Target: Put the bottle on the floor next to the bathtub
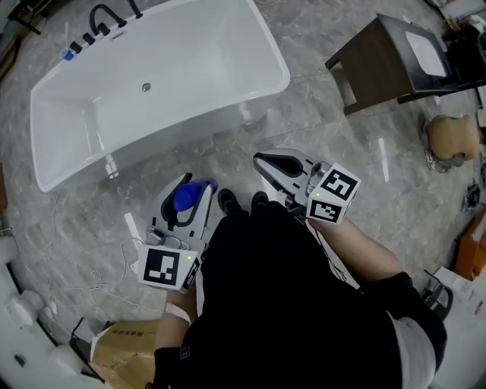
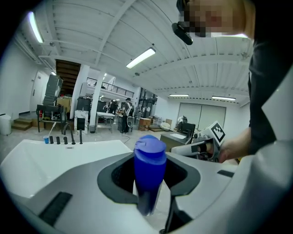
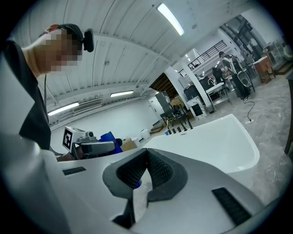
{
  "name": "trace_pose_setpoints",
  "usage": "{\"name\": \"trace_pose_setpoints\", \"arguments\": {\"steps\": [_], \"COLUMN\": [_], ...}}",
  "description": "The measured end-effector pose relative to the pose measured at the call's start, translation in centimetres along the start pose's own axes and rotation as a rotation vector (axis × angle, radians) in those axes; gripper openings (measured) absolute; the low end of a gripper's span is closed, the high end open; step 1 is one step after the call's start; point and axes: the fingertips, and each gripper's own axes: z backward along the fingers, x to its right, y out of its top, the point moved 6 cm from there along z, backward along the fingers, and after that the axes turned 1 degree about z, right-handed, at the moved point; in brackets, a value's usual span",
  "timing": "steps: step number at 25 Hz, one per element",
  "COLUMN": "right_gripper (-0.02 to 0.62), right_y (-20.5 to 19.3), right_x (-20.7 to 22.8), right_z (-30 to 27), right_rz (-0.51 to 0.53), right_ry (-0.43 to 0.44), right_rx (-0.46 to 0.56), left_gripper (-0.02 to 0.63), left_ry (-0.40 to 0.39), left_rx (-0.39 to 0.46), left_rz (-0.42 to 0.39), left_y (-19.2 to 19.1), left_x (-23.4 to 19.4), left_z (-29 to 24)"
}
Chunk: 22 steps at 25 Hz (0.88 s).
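Note:
A blue bottle (image 1: 184,197) with a blue flip cap stands upright between the jaws of my left gripper (image 1: 194,187), which is shut on it and held in the air over the marble floor in front of the white bathtub (image 1: 159,83). In the left gripper view the bottle (image 2: 149,155) sits between the dark pads, with the tub rim (image 2: 59,155) behind it. My right gripper (image 1: 260,159) hangs to the right of the bottle. Its jaws (image 3: 146,157) are shut with the pad tips touching and nothing held.
Black taps (image 1: 106,19) stand at the tub's far left end. A dark wooden cabinet with a basin (image 1: 387,61) is at the back right. A cardboard box (image 1: 121,349) and thin cables (image 1: 99,281) lie at lower left. The person's shoes (image 1: 228,201) are between the grippers.

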Motion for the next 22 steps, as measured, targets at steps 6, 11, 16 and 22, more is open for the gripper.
{"name": "trace_pose_setpoints", "arguments": {"steps": [6,11,16,22], "right_gripper": [0.028,0.028,0.028,0.028], "right_y": [-2.7,-5.0,-8.6,-14.3], "right_x": [2.7,6.1,10.3,16.0], "right_z": [-4.7,-8.3,-11.1,-13.1], "right_rz": [-0.034,0.004,0.045,0.018], "right_ry": [0.003,0.040,0.057,0.057], "right_rx": [-0.067,-0.133,-0.162,-0.154], "left_gripper": [0.152,0.152,0.152,0.152], "left_ry": [0.003,0.044,0.067,0.091], "left_rx": [-0.033,-0.076,-0.103,-0.109], "left_rz": [0.048,0.083,0.111,0.140], "left_y": [-3.6,-7.5,-12.6,-18.9], "left_x": [-4.4,-7.6,-10.2,-11.8], "left_z": [-2.8,-5.9,-9.9,-14.6]}}
